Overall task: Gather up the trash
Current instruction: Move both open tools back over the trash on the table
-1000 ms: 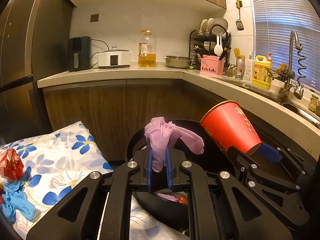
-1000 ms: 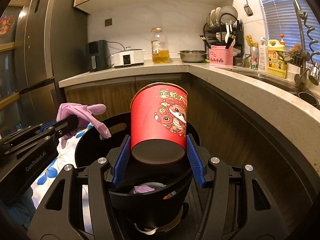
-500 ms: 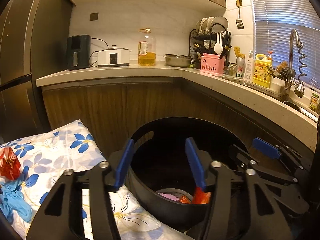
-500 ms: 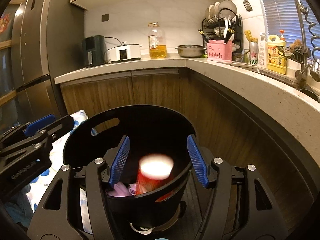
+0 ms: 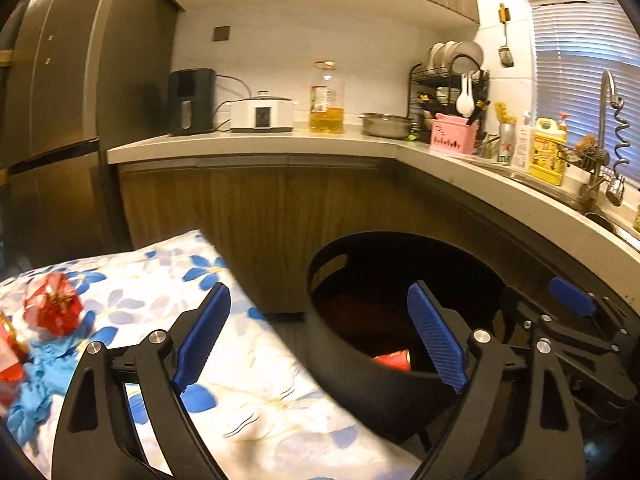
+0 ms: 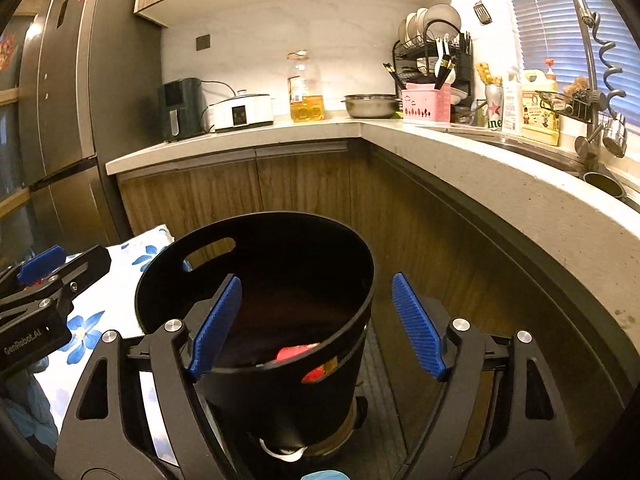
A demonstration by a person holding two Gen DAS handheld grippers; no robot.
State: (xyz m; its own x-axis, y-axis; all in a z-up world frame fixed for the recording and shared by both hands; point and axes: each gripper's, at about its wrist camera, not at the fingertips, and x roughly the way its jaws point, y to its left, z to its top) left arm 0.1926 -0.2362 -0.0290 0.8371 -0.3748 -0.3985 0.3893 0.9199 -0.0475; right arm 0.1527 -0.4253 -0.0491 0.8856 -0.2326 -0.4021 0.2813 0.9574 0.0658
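— Where are we? We take this for a home kitchen.

— We agree: an L-shaped stone countertop (image 6: 460,148) over wooden cabinets (image 6: 304,184), a tall fridge (image 6: 60,120) at its end.

— We also see a dish rack (image 6: 430,46) with plates, a cooking oil bottle (image 6: 305,88), a steel pan (image 6: 370,105), and a spring-neck faucet (image 6: 592,64) by the blinds (image 5: 580,12).

Bin (image 6: 256,264) at frame centre: black, a red cup (image 6: 294,352) showing inside; cloth (image 5: 260,392) at lower left: white with blue flowers; on it, a shiny red wrapper (image 5: 52,308) and crumpled blue gloves (image 5: 36,376); gripper pads (image 6: 416,328): ribbed blue on black arms; cabinets (image 6: 304,184): brown wood grain; utensil basket (image 6: 426,102) at upper right: pink; detergent bottle (image 5: 548,150): yellow.
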